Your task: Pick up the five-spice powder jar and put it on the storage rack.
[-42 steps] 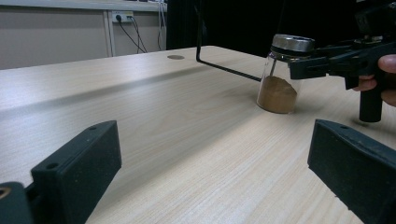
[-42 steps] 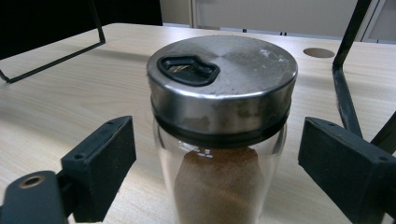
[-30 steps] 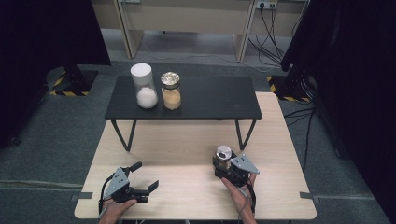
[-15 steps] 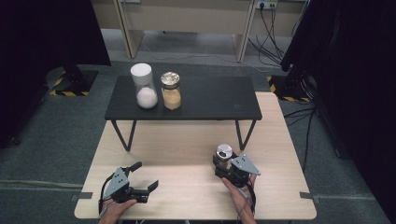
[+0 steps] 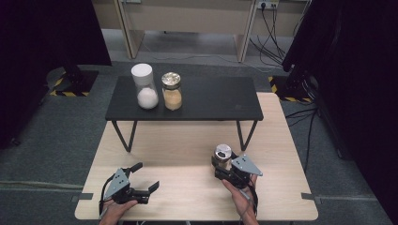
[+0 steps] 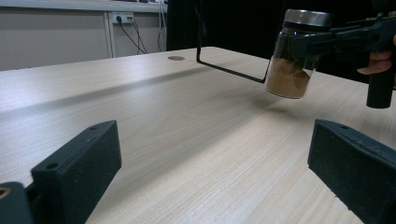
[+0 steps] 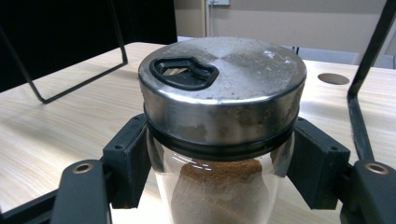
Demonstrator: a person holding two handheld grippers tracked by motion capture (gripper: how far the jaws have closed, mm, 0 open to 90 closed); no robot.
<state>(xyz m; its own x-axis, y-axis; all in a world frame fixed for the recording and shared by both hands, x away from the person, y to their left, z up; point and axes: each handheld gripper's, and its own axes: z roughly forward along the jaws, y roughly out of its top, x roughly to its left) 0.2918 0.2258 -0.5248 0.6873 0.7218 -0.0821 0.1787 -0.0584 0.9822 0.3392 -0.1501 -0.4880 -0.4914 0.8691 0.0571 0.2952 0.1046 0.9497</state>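
Note:
A glass jar [image 5: 223, 153] of brown powder with a steel lid is clamped below the lid by my right gripper [image 5: 220, 162], near the right front of the wooden table. In the right gripper view both pads press on the neck of the jar [image 7: 224, 93]. From the left gripper view the jar [image 6: 292, 70] hangs slightly tilted, just above the tabletop, with its shadow beneath it. My left gripper [image 5: 147, 176] rests at the front left, jaws wide open with nothing between them [image 6: 210, 177].
A low black table [image 5: 211, 101] stands on the far half of the wooden table [image 5: 178, 145]. On its left part are a white-lidded jar of white powder [image 5: 144, 86] and a gold-lidded jar of yellow powder [image 5: 172, 91]. Its black legs [image 5: 244, 136] stand just beyond the held jar.

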